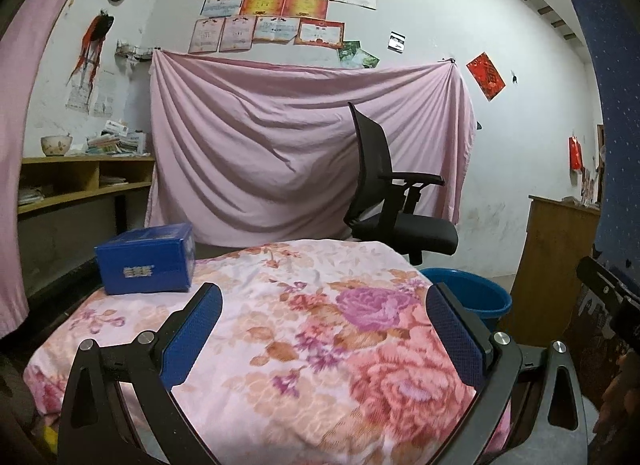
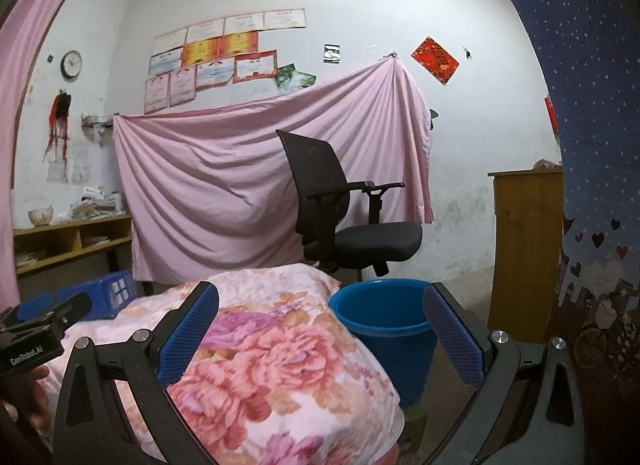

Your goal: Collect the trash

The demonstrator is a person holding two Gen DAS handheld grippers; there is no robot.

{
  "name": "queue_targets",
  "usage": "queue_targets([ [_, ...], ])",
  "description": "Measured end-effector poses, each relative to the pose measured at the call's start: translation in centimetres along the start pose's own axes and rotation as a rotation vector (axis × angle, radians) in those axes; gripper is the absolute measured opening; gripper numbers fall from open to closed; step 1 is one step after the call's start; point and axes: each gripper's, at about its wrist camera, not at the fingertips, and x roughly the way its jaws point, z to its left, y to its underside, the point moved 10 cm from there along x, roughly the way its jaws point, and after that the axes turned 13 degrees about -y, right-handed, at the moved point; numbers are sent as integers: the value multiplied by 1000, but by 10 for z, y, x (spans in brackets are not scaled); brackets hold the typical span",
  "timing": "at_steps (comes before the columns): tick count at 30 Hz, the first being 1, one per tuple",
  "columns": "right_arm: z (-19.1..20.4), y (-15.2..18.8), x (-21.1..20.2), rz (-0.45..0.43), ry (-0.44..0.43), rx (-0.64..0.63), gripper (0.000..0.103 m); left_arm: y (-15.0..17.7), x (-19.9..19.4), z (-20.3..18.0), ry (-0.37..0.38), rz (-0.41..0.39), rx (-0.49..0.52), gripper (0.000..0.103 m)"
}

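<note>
My left tongs (image 1: 324,329) and right tongs (image 2: 320,329) both gape wide, holding nothing, above the floral quilt (image 1: 304,329). Blue box (image 1: 146,259) at ten o'clock; blue bucket (image 2: 384,317) at one o'clock.

Left gripper (image 1: 324,329), right gripper (image 2: 320,329) spread wide, empty

Right claw (image 2: 320,329) spread wide, empty, above floral quilt (image 2: 280,365) beside blue bucket (image 2: 384,329)
</note>
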Motion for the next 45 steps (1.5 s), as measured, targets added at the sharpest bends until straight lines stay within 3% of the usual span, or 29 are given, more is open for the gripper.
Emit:
queue_targets([
  [15,31,25,-23,22,-19,-38,103,26,-24,23,-28,-5,23,100],
  [45,26,51,-8,136,-31,15,103,38,-12,30,-38,29,26,100],
])
